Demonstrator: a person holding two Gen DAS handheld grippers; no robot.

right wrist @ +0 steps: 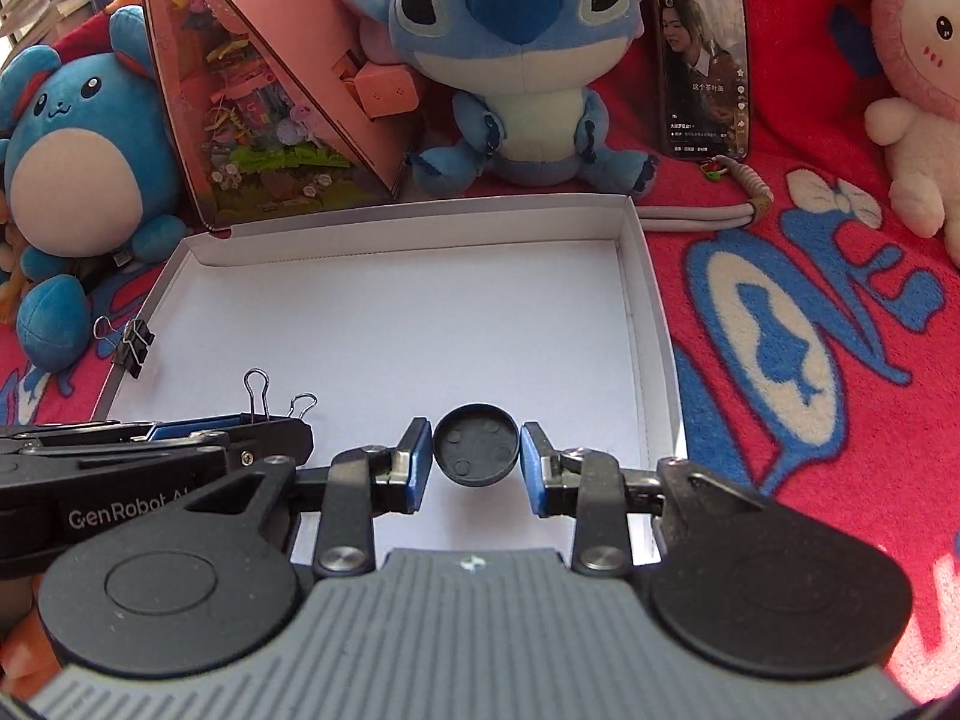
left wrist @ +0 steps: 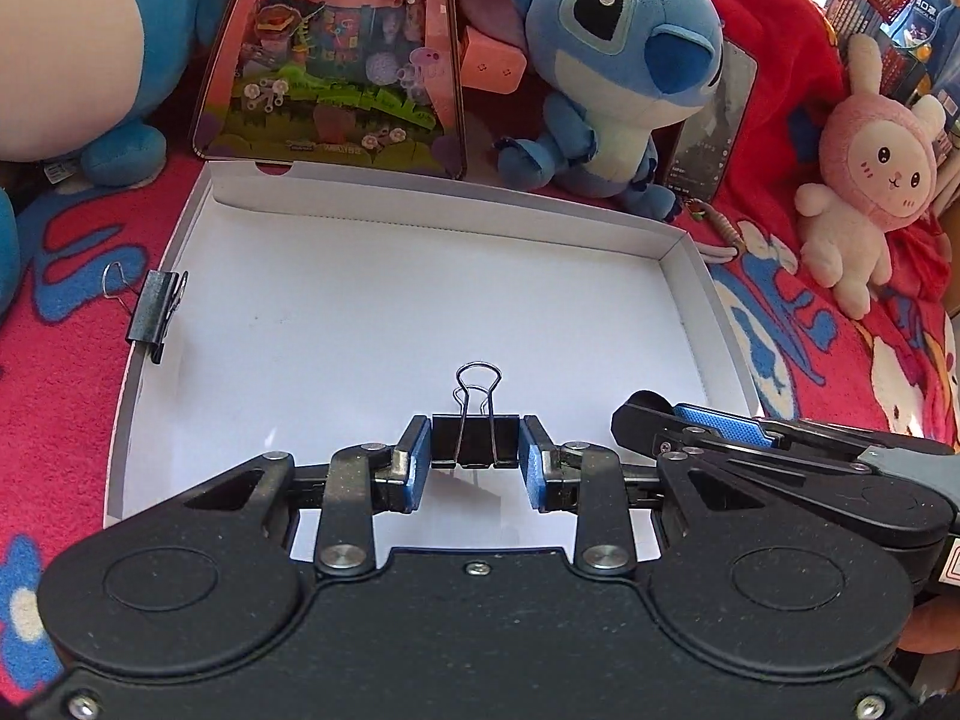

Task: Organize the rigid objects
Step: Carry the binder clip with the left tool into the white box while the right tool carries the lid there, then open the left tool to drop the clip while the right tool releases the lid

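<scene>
My left gripper (left wrist: 475, 459) is shut on a black binder clip (left wrist: 475, 441) and holds it just above the floor of a shallow white cardboard box (left wrist: 678, 258), near its front edge. My right gripper (right wrist: 476, 459) is shut on a round black cap (right wrist: 476, 444) and holds it over the front of the same box (right wrist: 636, 228). A second black binder clip (left wrist: 153, 312) is clamped on the box's left wall; it also shows in the right wrist view (right wrist: 135, 343). The left gripper with its clip (right wrist: 264, 402) appears at the left of the right wrist view.
The box lies on a red patterned blanket (right wrist: 810, 330). Behind it stand a Stitch plush (right wrist: 516, 60), a pink triangular toy box (right wrist: 270, 96), a phone (right wrist: 702, 60) with a cable (right wrist: 696, 216). A blue plush (right wrist: 72, 168) sits left, a pink bunny plush (left wrist: 864, 180) right.
</scene>
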